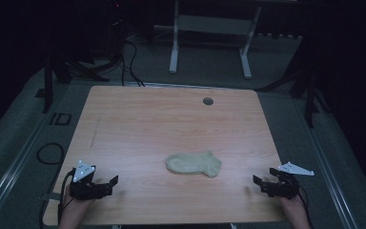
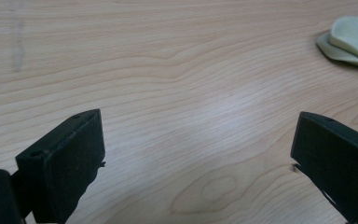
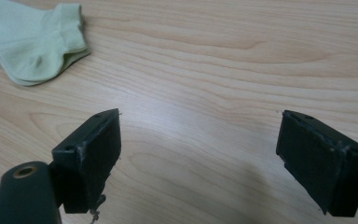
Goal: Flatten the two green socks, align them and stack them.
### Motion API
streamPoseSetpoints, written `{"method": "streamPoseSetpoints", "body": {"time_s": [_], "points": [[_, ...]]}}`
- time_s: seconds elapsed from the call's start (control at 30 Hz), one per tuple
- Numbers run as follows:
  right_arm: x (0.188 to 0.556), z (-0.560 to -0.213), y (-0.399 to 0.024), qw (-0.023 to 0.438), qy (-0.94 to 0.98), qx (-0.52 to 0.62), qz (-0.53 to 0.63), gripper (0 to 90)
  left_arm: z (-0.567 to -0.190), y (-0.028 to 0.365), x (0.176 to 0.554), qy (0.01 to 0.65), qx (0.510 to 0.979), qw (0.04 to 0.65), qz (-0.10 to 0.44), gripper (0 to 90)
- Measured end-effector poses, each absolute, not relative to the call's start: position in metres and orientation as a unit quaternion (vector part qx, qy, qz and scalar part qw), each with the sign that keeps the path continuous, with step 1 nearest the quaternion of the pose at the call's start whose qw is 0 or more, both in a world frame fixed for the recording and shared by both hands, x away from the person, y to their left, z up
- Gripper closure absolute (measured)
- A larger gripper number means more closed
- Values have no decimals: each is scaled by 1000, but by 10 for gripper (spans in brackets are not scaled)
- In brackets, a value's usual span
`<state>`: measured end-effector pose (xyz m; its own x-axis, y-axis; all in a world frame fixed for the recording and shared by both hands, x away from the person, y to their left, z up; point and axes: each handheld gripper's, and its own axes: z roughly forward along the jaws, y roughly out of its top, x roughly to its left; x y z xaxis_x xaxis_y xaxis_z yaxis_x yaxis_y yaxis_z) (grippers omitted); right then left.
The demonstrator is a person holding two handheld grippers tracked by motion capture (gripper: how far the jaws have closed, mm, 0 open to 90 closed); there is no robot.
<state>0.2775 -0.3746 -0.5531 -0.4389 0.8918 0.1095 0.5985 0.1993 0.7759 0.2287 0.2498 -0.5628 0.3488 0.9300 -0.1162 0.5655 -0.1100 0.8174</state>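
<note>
A dim lab — bare wooden table (image 1: 138,124), floor cables (image 1: 132,57), metal stand legs (image 1: 174,52).

Light wooden table (image 1: 138,119); pale green sock (image 1: 193,163) flat on it, near front edge.

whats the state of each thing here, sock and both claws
sock: lying flat on the table, apparently folded double, free of both claws
left claw: open, holds nothing, low over the table near its front left corner
right claw: open, holds nothing, low over the table near its front right corner
</note>
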Motion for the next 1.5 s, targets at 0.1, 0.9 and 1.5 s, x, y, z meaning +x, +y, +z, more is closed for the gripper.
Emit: {"method": "streamPoseSetpoints", "body": {"time_s": [0.1, 0.9, 1.5], "points": [[271, -553, -377, 202, 738, 503, 402, 141, -564, 254, 222, 530, 703, 415, 230, 30], [248, -555, -408, 301, 649, 568, 408, 141, -567, 280, 184, 569, 635, 453, 258, 30], [249, -561, -419, 311, 641, 571, 408, 143, -568, 304, 174, 591, 607, 408, 340, 44]]}}
